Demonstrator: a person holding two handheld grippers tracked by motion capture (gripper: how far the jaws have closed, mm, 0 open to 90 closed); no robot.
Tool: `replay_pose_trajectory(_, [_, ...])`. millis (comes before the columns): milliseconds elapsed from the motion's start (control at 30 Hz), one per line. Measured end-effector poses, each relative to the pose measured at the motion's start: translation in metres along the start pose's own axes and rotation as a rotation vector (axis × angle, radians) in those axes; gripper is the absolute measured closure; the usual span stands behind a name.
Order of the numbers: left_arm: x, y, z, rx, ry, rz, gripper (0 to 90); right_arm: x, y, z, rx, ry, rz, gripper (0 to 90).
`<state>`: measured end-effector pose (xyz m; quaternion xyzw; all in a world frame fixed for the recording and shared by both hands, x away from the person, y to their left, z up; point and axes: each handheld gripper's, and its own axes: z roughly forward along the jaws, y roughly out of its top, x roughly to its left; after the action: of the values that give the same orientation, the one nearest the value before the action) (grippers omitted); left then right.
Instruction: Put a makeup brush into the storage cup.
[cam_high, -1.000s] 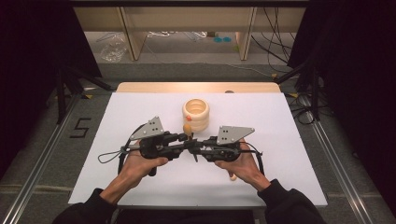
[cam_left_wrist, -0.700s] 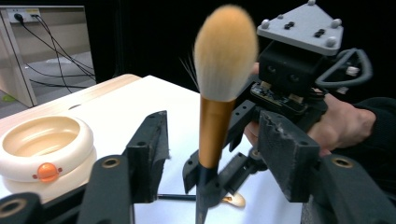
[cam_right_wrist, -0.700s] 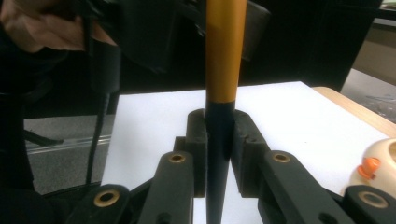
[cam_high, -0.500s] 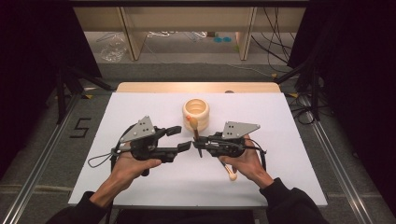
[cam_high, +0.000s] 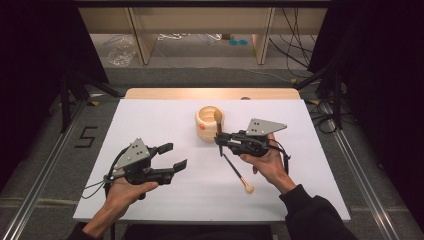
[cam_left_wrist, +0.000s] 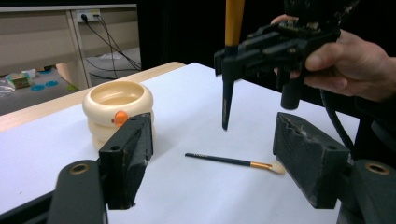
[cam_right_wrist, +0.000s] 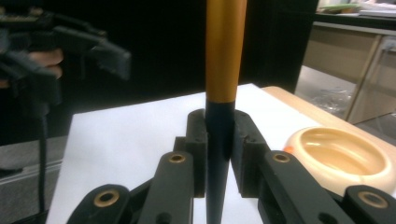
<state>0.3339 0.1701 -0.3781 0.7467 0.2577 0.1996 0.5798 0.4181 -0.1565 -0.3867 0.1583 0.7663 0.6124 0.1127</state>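
A cream ringed holder (cam_high: 208, 126) with an orange dot stands at the table's middle back. My right gripper (cam_high: 220, 141) is just to its right, shut on a make-up brush (cam_high: 219, 120) held upright, bristle end up, dark handle tip down. In the right gripper view the jaws (cam_right_wrist: 219, 154) clamp the dark handle under the gold ferrule (cam_right_wrist: 225, 46). A second brush (cam_high: 236, 173) lies flat on the white sheet below that hand. My left gripper (cam_high: 172, 156) is open at the front left, nothing between its jaws (cam_left_wrist: 219, 163), facing the holder (cam_left_wrist: 119, 106) and lying brush (cam_left_wrist: 233, 162).
The white sheet (cam_high: 150, 120) covers the table, with a wooden strip (cam_high: 165, 93) along the far edge. Shelving and cables sit on the floor beyond. Metal rails (cam_high: 45, 170) run along both sides of the table.
The two grippers, close together at the centre a second ago, have separated. The left one drew back to the left and opened. The right one rose toward the holder with a brush upright.
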Motion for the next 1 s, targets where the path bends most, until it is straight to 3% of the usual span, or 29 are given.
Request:
replay_pose_trajectory(167, [-0.002,-0.011,-0.004,0.011,0.010,0.002,27.1,-0.005,0.004,-0.001,0.003,-0.018,0.015,79.4])
replay_pose_trajectory(267, [-0.005,-0.018,-0.005,0.027,0.023,0.010,25.8,-0.010,0.007,0.001,-0.011,-0.029,-0.001,79.4])
replay_pose_trajectory(300, [-0.011,-0.022,-0.005,0.017,0.029,-0.070,25.6,-0.010,0.008,0.001,-0.004,-0.038,0.014,79.5])
replay_pose_trajectory(600, [-0.008,-0.034,-0.014,0.002,0.075,-0.062,24.2,-0.024,0.016,0.004,-0.022,-0.079,0.045,79.4])
replay_pose_trajectory(633, [-0.006,-0.036,-0.017,0.016,0.097,-0.049,24.1,-0.026,0.017,0.004,-0.023,-0.083,0.046,79.4])
replay_pose_trajectory(1000, [-0.007,-0.043,-0.015,0.030,0.103,-0.060,23.6,-0.040,0.028,0.011,-0.047,-0.125,0.041,79.4])
